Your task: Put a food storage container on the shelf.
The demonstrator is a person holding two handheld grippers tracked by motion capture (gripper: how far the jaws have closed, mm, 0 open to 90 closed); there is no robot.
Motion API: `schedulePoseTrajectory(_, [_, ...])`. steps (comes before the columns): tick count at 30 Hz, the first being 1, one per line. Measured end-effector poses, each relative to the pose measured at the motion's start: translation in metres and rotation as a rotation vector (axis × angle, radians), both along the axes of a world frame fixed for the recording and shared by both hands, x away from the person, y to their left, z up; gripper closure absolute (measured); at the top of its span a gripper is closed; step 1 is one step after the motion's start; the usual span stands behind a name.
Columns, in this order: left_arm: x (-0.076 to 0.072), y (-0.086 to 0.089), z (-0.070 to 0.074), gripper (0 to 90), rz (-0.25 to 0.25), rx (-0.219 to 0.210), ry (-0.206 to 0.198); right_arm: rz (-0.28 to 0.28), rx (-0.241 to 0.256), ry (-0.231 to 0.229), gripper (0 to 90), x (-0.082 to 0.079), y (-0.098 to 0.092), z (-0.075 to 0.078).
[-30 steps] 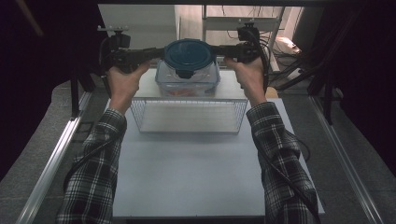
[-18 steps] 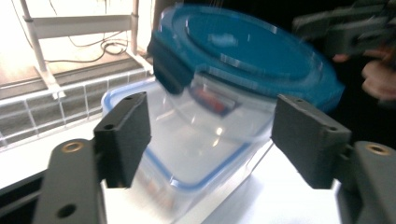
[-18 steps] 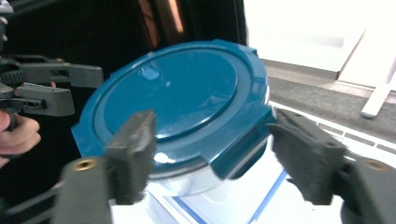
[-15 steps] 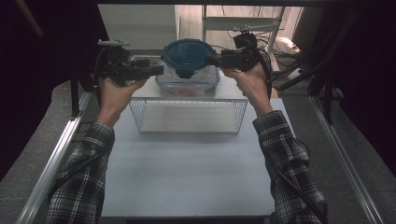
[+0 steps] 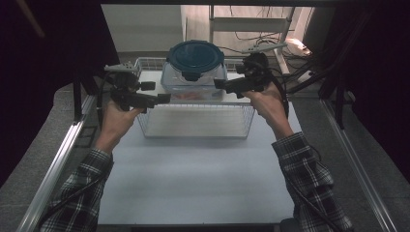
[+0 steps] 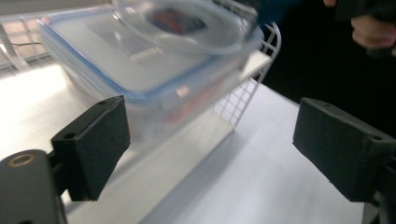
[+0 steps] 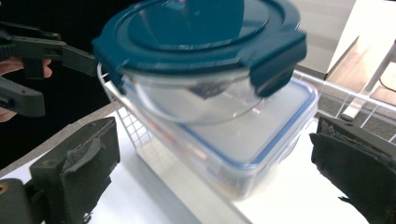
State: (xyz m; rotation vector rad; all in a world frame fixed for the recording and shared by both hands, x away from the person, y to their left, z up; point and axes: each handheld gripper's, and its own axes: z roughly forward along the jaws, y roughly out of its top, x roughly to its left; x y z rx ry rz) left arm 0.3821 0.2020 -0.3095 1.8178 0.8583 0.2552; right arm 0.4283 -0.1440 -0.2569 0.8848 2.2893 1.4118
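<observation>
Claws, left [image 5: 164, 98] and right [image 5: 220, 83], both gape wide, holding nothing, flanking the stacked containers [image 5: 194, 72] without touching.

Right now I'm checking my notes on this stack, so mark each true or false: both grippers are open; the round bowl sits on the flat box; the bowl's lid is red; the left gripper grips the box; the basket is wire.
1. Both the left gripper and the right gripper are open: true.
2. The bowl sits on the box: true.
3. The lid is red: false, it is dark teal.
4. The left gripper grips the box: false, its jaws stand apart beside it.
5. The basket is wire: true.
</observation>
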Motion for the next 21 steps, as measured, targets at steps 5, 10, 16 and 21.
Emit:
schedulePoseTrajectory(5, [-0.012, -0.005, -0.01, 7.2, -0.029, 0.025, -0.011, 0.008, 0.005, 0.007, 0.8, -0.01, -0.006, -0.009])
schedulePoseTrajectory(10, [-0.024, -0.008, -0.02, 6.0, -0.06, 0.026, -0.056, 0.022, 0.009, 0.018, 0.9, -0.019, -0.012, -0.023])
schedulePoseTrajectory(16, [-0.034, -0.011, -0.034, 5.4, -0.076, 0.036, -0.057, 0.039, 0.0, 0.023, 1.0, -0.029, -0.015, -0.042])
schedulePoseTrajectory(21, [-0.042, -0.015, -0.048, 5.2, -0.076, 0.057, -0.057, 0.044, -0.014, 0.019, 1.1, -0.035, -0.014, -0.054])
